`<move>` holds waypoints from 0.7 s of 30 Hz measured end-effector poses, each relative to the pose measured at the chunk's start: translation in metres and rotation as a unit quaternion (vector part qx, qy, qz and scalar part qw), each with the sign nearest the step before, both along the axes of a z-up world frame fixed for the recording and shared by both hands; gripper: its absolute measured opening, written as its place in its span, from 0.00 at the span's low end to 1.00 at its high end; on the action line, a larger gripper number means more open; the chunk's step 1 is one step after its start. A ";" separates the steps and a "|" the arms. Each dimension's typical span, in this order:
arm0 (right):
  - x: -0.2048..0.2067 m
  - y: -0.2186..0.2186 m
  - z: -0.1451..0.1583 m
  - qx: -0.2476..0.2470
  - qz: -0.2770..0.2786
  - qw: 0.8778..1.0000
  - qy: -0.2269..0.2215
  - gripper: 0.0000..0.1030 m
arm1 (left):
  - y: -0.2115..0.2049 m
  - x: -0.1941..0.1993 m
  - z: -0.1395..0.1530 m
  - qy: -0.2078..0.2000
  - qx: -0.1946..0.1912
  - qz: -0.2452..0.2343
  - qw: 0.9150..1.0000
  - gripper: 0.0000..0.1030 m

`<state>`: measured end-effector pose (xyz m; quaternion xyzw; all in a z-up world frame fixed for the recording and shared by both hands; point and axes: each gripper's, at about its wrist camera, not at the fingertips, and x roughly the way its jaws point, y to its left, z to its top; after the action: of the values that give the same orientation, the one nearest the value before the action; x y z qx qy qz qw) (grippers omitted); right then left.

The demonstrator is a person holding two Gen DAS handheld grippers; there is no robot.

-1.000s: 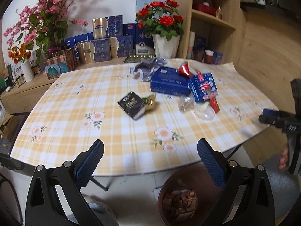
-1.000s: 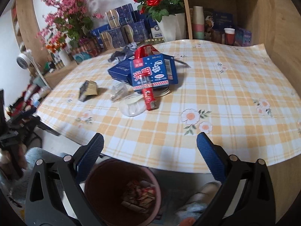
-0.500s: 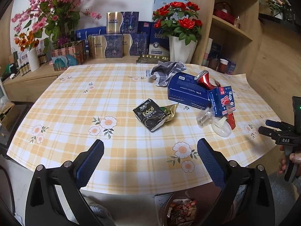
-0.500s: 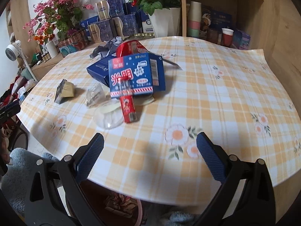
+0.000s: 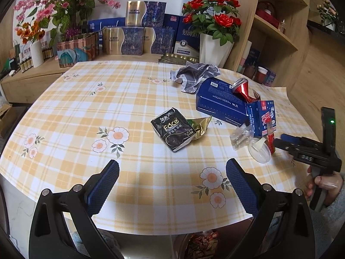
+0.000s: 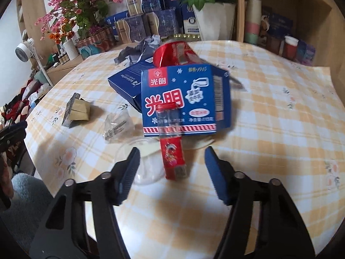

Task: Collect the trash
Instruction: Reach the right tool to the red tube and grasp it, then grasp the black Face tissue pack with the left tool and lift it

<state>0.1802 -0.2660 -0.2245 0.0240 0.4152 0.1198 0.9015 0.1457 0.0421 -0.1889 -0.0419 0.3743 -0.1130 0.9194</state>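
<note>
Your right gripper point(image 6: 172, 161) closes in on a slim red packet point(image 6: 173, 158) lying at the lower centre of the right wrist view, on the yellow checked tablecloth point(image 6: 269, 118). The packet's long axis runs straight away from you, almost in line with the fingers, its far end a clear section that rests on the blue ice-cream carton point(image 6: 183, 99). Its near end lies between the two blue pads, which have just been narrowing from wide open to about half; neither pad touches the packet, so nothing is gripped. The coming squeeze looks set to take it across its narrow width, which suits that alignment. A clear plastic lid point(image 6: 140, 164) sits just left of the packet, under the left pad, and may get nudged.

In the left wrist view the same gripper point(image 5: 289, 141) enters from the right edge, your hand point(image 5: 323, 183) wrapped round its handle, tips pointing left and angled down at the packet point(image 5: 270, 140) beside the carton point(image 5: 262, 116). This is plainly the nearer hand to that cluster.

Your left gripper point(image 5: 172, 181) hangs over the near table edge at the bottom of its frame, wide open and empty, tilted down. The black tissue pack point(image 5: 172, 132) with a gold wrapper point(image 5: 199, 126) beside it lies ahead, well apart from its pads. A bin point(image 5: 200, 243) already holding rubbish shows below the table edge, at the bottom of the frame.
</note>
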 end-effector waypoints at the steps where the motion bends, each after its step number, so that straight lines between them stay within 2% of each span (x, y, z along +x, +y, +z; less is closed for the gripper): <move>1: 0.003 0.002 -0.003 0.000 -0.001 1.000 0.003 0.57 | 0.000 0.002 -0.001 0.002 -0.001 0.000 1.000 0.94; 6: 0.015 0.006 -0.016 -0.004 -0.007 1.000 0.016 0.43 | -0.001 0.011 -0.006 0.013 -0.009 0.003 1.000 0.94; 9: 0.018 0.005 -0.017 0.001 -0.014 1.000 0.014 0.41 | 0.000 0.018 -0.008 0.018 -0.021 0.012 1.000 0.94; 11: 0.018 0.004 -0.017 0.005 -0.011 1.000 0.013 0.36 | 0.002 0.024 -0.010 0.027 -0.035 0.017 0.999 0.91; 12: 0.018 0.004 -0.017 0.005 -0.009 1.000 0.011 0.29 | 0.002 0.029 -0.012 0.035 -0.046 0.022 0.998 0.90; 13: 0.018 0.004 -0.017 0.003 -0.010 1.000 0.009 0.26 | 0.003 0.032 -0.014 0.042 -0.054 0.026 0.997 0.88; 21: 0.001 -0.003 -0.006 0.029 -0.019 0.999 -0.025 0.26 | 0.008 0.059 -0.024 0.087 -0.108 0.058 0.989 0.78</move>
<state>0.1808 -0.2695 -0.2309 0.0553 0.3880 0.1155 0.9127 0.2048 0.0498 -0.2126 -0.1724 0.4354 -0.0951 0.8785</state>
